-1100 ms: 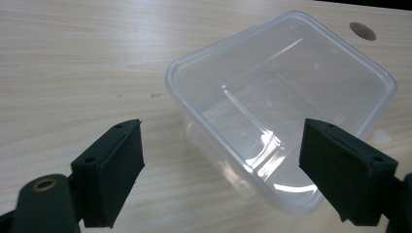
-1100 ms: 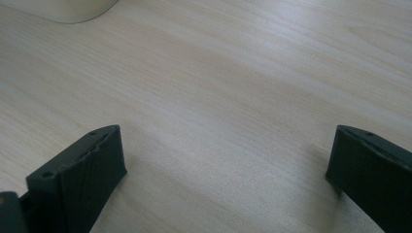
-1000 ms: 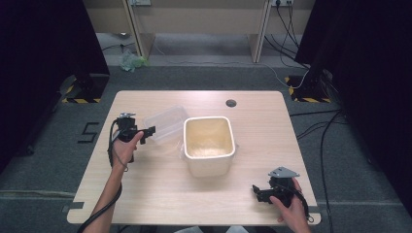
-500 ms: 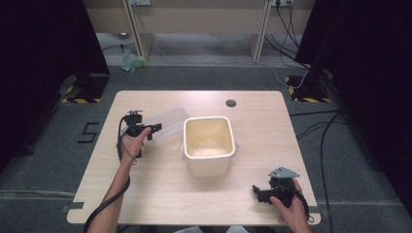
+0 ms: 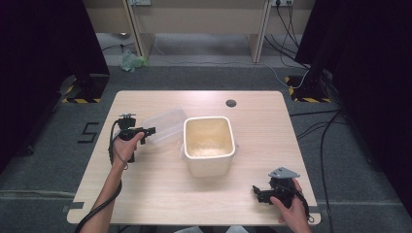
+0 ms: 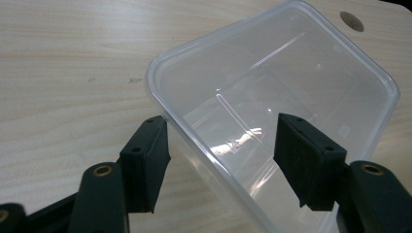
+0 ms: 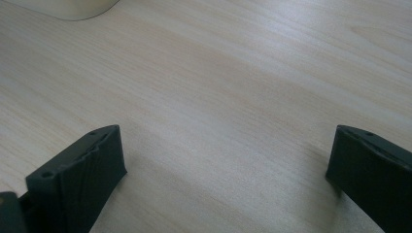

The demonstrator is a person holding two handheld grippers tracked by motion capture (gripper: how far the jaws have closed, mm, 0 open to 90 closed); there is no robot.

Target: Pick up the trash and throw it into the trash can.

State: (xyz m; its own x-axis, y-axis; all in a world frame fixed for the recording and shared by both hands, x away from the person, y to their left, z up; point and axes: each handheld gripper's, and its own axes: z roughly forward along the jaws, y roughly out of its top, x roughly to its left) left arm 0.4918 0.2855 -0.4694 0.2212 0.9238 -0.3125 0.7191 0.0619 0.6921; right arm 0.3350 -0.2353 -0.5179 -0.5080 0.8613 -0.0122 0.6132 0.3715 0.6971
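Beside clear lid point(image 5: 164, 125), cream tub point(image 5: 209, 144)

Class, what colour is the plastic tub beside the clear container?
Cream, the square plastic tub; the high view shows it best.

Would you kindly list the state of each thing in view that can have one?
Clear plastic rectangular lid: off the tub, its near rim between the left claw's jaws.
Cream plastic rectangular tub: uncovered, upright.
Left claw: jaws just closing around the lid's rim, not yet pressing.
Right claw: open, empty.
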